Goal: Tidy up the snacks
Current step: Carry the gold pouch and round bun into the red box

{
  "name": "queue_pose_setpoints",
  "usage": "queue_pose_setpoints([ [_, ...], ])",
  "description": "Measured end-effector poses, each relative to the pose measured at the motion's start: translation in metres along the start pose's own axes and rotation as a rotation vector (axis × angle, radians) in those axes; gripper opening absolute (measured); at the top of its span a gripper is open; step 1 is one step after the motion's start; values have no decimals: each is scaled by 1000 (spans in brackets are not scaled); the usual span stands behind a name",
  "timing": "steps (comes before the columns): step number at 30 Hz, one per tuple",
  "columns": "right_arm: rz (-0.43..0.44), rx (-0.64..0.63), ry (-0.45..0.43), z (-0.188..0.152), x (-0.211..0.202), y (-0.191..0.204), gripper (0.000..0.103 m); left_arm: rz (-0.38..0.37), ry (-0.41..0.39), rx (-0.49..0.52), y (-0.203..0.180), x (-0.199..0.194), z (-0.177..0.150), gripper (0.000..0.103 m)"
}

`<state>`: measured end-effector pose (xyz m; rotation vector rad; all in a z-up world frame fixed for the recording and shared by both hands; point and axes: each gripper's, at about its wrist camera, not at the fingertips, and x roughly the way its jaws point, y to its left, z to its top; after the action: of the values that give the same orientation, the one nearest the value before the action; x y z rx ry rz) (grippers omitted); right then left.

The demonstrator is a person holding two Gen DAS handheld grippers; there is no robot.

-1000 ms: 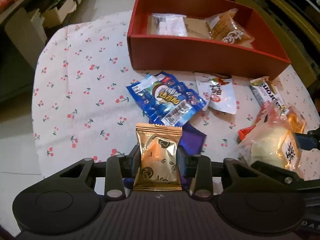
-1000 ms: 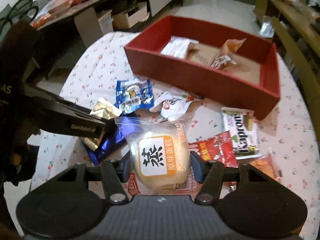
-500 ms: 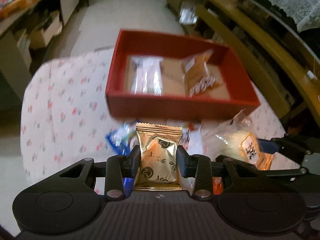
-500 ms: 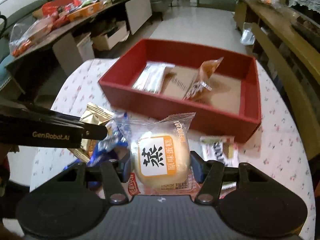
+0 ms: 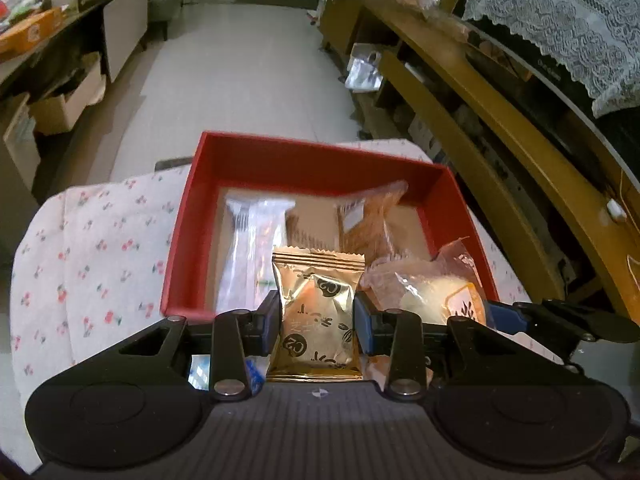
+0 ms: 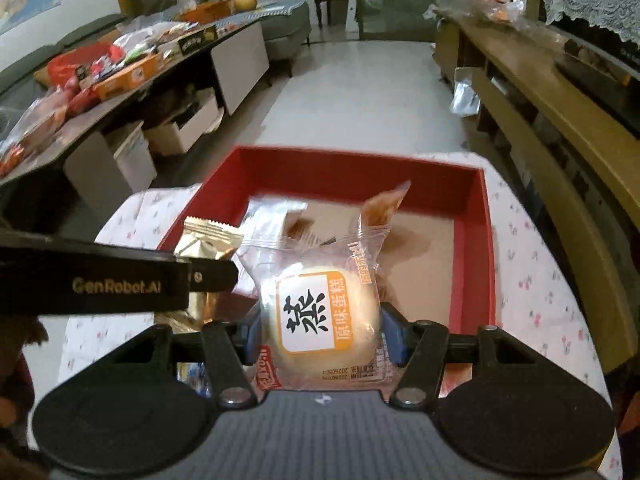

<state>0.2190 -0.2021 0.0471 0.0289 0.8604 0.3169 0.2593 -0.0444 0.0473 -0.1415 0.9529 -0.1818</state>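
Sitting gold packet (image 5: 316,320) between left claw (image 5: 316,322) pads

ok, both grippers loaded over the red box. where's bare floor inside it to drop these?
Red box: bare cardboard on the right side, between the orange packet and the right wall. The left and middle are crowded: the clear packet lies beside the orange packet. The gold packet in the left gripper and the steamed cake in the right gripper hide the near edge.

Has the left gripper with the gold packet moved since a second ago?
Yes. The left gripper, shut on the gold packet, has advanced from the loose snacks toward the red box, now at its near wall.
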Motion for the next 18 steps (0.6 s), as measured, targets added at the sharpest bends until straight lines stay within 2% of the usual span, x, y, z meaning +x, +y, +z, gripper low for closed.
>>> queue_pose_setpoints([
  [8, -37, 20, -9, 26, 27, -12, 63, 7, -6, -14, 0, 25, 22, 46],
  [18, -65, 5, 4, 43, 65, -21, 63, 30, -2, -35, 5, 58, 37, 47],
])
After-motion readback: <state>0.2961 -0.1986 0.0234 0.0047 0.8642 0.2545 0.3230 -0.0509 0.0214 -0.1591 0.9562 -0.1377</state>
